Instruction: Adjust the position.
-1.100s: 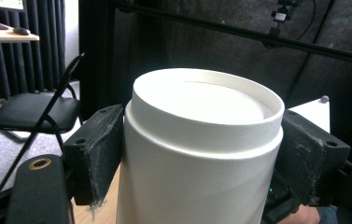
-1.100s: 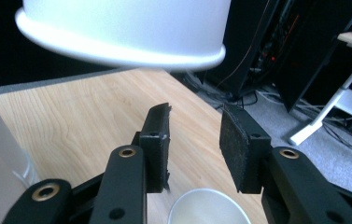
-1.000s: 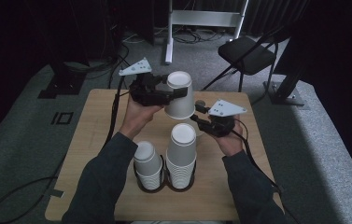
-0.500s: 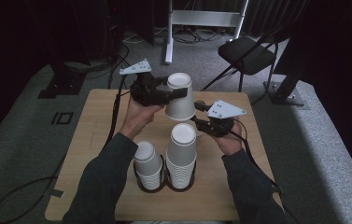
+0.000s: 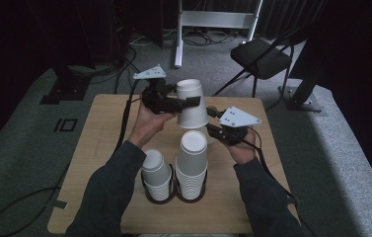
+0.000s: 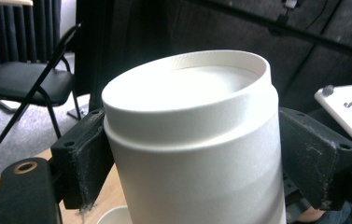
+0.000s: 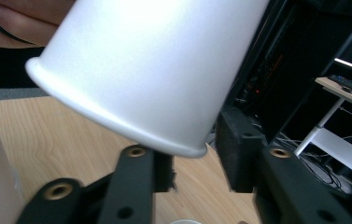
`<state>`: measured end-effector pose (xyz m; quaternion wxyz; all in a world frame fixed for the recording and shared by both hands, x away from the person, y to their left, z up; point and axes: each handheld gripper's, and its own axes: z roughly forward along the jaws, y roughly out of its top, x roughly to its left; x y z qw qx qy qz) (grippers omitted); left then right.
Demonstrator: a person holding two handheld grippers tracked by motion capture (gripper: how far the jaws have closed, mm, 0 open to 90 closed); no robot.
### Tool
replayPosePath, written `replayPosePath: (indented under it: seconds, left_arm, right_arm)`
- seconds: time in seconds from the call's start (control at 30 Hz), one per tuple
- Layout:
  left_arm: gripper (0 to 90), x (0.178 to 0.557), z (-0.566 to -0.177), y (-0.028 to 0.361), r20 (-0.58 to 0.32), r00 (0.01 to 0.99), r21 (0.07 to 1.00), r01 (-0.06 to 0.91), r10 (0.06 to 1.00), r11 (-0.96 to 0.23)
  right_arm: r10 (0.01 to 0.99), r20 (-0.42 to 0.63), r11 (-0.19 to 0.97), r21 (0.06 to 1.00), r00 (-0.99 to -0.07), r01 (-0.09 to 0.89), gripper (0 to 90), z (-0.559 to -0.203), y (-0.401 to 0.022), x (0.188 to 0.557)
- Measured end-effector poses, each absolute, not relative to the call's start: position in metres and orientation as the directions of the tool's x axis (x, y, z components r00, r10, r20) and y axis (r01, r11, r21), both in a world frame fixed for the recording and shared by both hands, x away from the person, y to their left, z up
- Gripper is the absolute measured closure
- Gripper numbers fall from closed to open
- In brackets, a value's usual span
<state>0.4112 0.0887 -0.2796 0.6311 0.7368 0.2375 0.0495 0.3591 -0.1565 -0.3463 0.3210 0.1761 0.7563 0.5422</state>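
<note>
High view: two stacks of upturned white paper cups, a short stack point(image 5: 157, 174) and a taller stack point(image 5: 192, 165), are seen side by side near the desk's point(image 5: 94, 148) front edge, with bare wood left open on both sides. Above the taller stack, one inverted white cup point(image 5: 191, 104) is held off the desk, clamped across its upper wall by the left gripper point(image 5: 189, 102). Just right of it, the right gripper point(image 5: 212, 129) is seen with its jaws parted, the cup's rim above the gap. No readable writing is made out. Beyond the desk, a black chair point(image 5: 261, 55) stands on the carpet.
</note>
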Motion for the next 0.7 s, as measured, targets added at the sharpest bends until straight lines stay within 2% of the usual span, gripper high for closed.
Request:
replayPosePath:
  seconds: [0.17,0.4,0.5,0.7]
  left_arm:
    - [14.5,0.41,-0.277,0.091,-0.172,0.877,0.964,0.244,0.449,-0.107]
    - [15.8,0.411,-0.279,0.096,-0.128,0.852,0.967,0.221,0.507,-0.128]
    - [19.0,0.412,-0.281,0.1,-0.099,0.833,0.964,0.217,0.544,-0.156]
    - [21.2,0.415,-0.286,0.104,-0.096,0.827,0.959,0.226,0.554,-0.171]
  right_arm:
    - [0.652,-0.268,0.316,0.946,-0.709,-0.067,81.8,-0.345,-0.163,0.361]
    - [0.647,-0.253,0.303,0.951,-0.719,-0.062,83.2,-0.345,-0.168,0.36]
    - [0.645,-0.24,0.288,0.956,-0.725,-0.06,84.5,-0.344,-0.17,0.361]
    - [0.636,-0.223,0.26,0.963,-0.739,-0.067,86.8,-0.338,-0.171,0.36]
